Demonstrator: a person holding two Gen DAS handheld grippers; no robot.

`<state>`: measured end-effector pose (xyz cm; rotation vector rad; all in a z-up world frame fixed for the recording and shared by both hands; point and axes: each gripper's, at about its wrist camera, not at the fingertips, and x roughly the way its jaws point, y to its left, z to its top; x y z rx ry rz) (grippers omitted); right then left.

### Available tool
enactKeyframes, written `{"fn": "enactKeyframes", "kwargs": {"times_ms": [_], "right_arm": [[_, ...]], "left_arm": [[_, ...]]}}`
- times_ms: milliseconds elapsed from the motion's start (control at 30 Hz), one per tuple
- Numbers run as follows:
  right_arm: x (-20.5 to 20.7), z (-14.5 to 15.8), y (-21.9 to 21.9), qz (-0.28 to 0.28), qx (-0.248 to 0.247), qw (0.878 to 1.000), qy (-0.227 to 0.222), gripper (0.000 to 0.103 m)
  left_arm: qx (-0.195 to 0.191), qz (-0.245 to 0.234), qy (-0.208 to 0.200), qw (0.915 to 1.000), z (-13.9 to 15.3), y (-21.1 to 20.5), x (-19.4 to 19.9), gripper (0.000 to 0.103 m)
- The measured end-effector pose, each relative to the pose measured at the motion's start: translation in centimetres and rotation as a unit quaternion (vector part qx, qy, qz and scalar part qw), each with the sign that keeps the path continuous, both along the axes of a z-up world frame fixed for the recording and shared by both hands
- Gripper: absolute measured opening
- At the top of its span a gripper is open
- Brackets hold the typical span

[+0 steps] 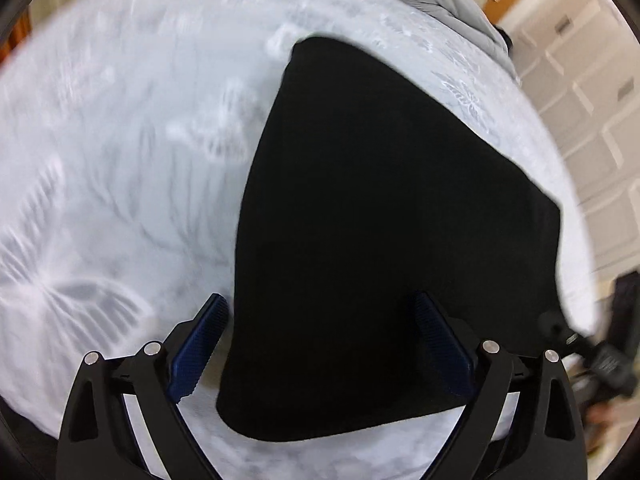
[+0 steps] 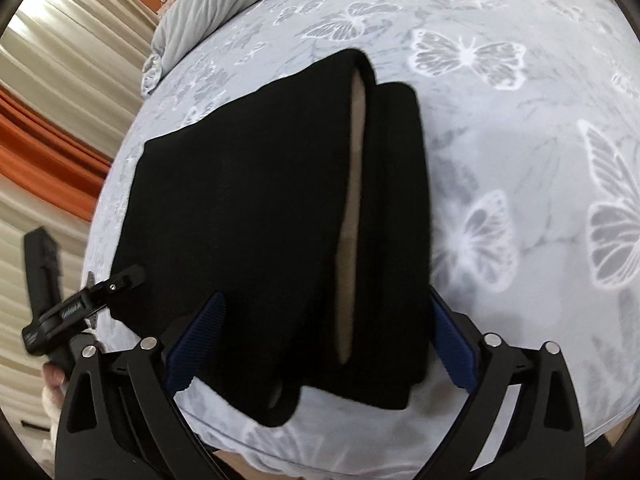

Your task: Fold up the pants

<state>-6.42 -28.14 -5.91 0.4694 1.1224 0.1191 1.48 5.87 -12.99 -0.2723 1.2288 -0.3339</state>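
Observation:
Black pants (image 1: 380,220) lie folded flat on a pale bed sheet (image 1: 120,160) printed with butterflies. My left gripper (image 1: 318,300) hangs open above their near end, with one fingertip (image 1: 214,312) over the sheet and the other over the black cloth. In the right wrist view the pants (image 2: 240,200) show a long slit of beige lining (image 2: 352,208) between two folded layers. My right gripper (image 2: 325,298) is open, and the near end of the pants lies between its spread fingers without the pads pressing on it. The left gripper's black frame (image 2: 80,304) shows at the left edge.
A grey pillow or blanket (image 2: 208,4) lies at the far end of the bed. Beige and orange curtains (image 2: 60,120) hang beside the bed. White cabinet fronts (image 1: 580,100) stand beyond the other side. The sheet's edge (image 2: 280,448) curves just below the grippers.

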Motion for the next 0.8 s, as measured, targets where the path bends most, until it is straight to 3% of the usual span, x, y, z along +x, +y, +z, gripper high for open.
{"fn": "enactKeyframes", "kwargs": {"times_ms": [167,233,333,367,433,533,567,633,733,800], "right_arm": [[0.7,-0.6,-0.1,-0.007,0.019,1.000,-0.008,0.094],[0.8,-0.6,0.0,-0.011,0.015,1.000,-0.017,0.087],[0.7,-0.5,-0.3,-0.020,0.034,0.999,-0.029,0.067],[0.5,-0.4,-0.5,-0.022,0.048,0.998,-0.033,0.055],[0.4,-0.2,-0.5,-0.020,0.056,0.997,-0.038,0.047],[-0.5,1.1,0.4,-0.007,0.012,0.998,-0.064,0.043],[-0.7,1.4,0.8,-0.005,0.000,0.998,-0.070,0.042],[-1.7,2.8,2.0,0.004,-0.040,0.995,-0.093,0.041],[-3.4,3.8,2.9,0.014,-0.059,0.992,-0.109,0.041],[-4.9,3.7,3.6,0.021,-0.070,0.992,-0.107,0.041]], "left_arm": [[-0.038,0.000,-0.005,0.9993,-0.6,-0.2,1.0,0.092],[-0.047,0.008,-0.010,0.9988,-0.9,-0.7,1.3,0.098],[-0.007,0.013,-0.045,0.9989,-0.9,-2.7,1.0,0.098],[0.003,0.010,-0.053,0.9986,-0.9,-3.1,0.9,0.098],[0.006,0.009,-0.062,0.9980,-0.8,-3.6,0.7,0.096],[0.011,0.014,-0.073,0.9972,0.2,-3.5,0.0,0.068],[0.024,0.015,-0.081,0.9964,0.8,-3.5,-0.4,0.050],[0.042,0.006,-0.097,0.9944,2.5,-3.5,-1.6,0.035],[0.045,0.008,-0.102,0.9937,4.2,-3.0,-3.0,0.033],[0.079,0.006,-0.107,0.9911,4.8,-3.2,-5.1,0.033]]}}
